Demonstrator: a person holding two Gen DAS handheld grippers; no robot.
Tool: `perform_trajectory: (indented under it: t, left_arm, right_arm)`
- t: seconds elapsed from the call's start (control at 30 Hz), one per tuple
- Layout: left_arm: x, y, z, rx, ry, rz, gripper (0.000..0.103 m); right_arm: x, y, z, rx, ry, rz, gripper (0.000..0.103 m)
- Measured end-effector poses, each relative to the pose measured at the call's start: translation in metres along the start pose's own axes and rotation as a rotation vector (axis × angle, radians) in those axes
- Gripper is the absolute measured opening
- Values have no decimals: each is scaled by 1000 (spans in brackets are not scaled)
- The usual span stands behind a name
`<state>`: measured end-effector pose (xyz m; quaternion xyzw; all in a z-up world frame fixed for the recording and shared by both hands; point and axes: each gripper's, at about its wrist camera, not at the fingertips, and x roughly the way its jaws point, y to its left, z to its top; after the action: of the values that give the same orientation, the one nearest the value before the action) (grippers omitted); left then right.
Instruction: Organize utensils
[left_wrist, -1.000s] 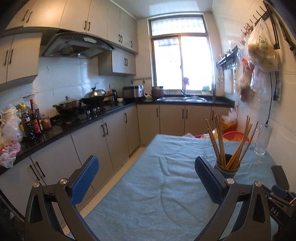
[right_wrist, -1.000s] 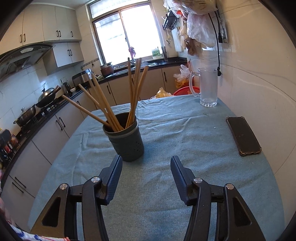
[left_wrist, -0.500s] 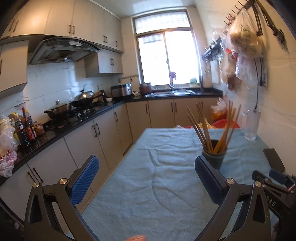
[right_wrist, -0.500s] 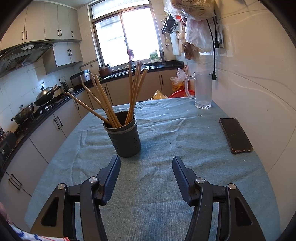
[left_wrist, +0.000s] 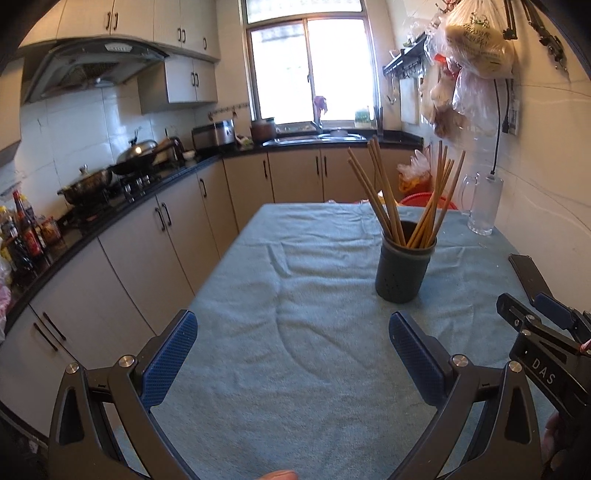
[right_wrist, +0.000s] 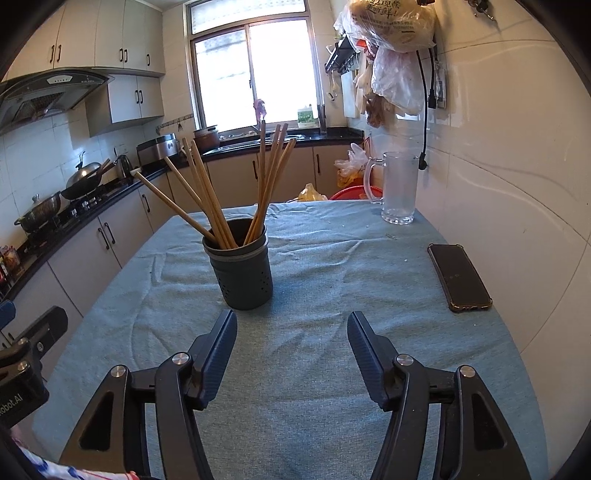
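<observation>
Right wrist view: right gripper (right_wrist: 291, 332) wide open, empty, near dark grey perforated holder (right_wrist: 242, 269) of wooden chopsticks (right_wrist: 218, 203); left gripper (left_wrist: 291, 339) likewise.

You can't see the chopsticks' (right_wrist: 221, 206) lower ends; the holder (right_wrist: 242, 273) hides them. In your left view the phone (left_wrist: 528, 275) is partly covered by the right gripper's body, and your thumb at the bottom edge is cut off. The bottles (left_wrist: 26, 232) at the left edge are too blurred to read.
</observation>
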<state>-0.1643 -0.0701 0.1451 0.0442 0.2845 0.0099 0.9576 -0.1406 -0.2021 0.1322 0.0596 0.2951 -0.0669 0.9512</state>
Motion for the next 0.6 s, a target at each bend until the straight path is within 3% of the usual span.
perform_trajectory:
  t: [0.6]
  left_arm:
    - [22, 5, -4, -27, 84, -35, 103]
  right_arm:
    - [10, 3, -1, -29, 17, -29, 67]
